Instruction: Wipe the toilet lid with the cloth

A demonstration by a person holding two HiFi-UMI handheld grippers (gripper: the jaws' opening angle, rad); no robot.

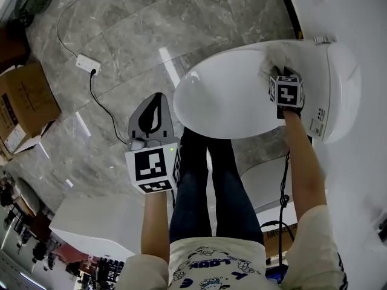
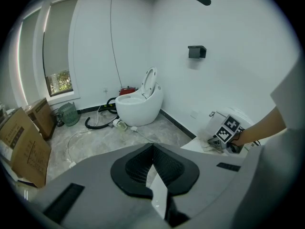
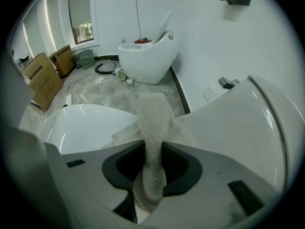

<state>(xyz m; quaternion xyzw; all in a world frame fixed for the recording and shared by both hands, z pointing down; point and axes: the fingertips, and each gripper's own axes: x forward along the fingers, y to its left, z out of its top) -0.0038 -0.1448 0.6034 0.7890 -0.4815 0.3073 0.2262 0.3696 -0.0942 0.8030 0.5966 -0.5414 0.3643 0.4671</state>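
The left gripper (image 1: 152, 118) hangs above the floor (image 1: 121, 41), jaws pressed together on nothing. To its right, the right gripper (image 1: 283, 78) pinches the cloth (image 3: 153, 123), which drapes ahead of it, seemingly touching the toilet lid (image 1: 224, 98).

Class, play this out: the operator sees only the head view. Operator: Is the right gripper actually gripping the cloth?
Observer: Yes; in the right gripper view the right gripper pinches the cloth between its jaws, and it trails forward onto the toilet lid.
Operator: And the left gripper?
Observer: Its own view shows the jaws together, with nothing between them.
Operator: Anything beyond my frame?
Observer: A second toilet, lid raised, stands by the far wall.
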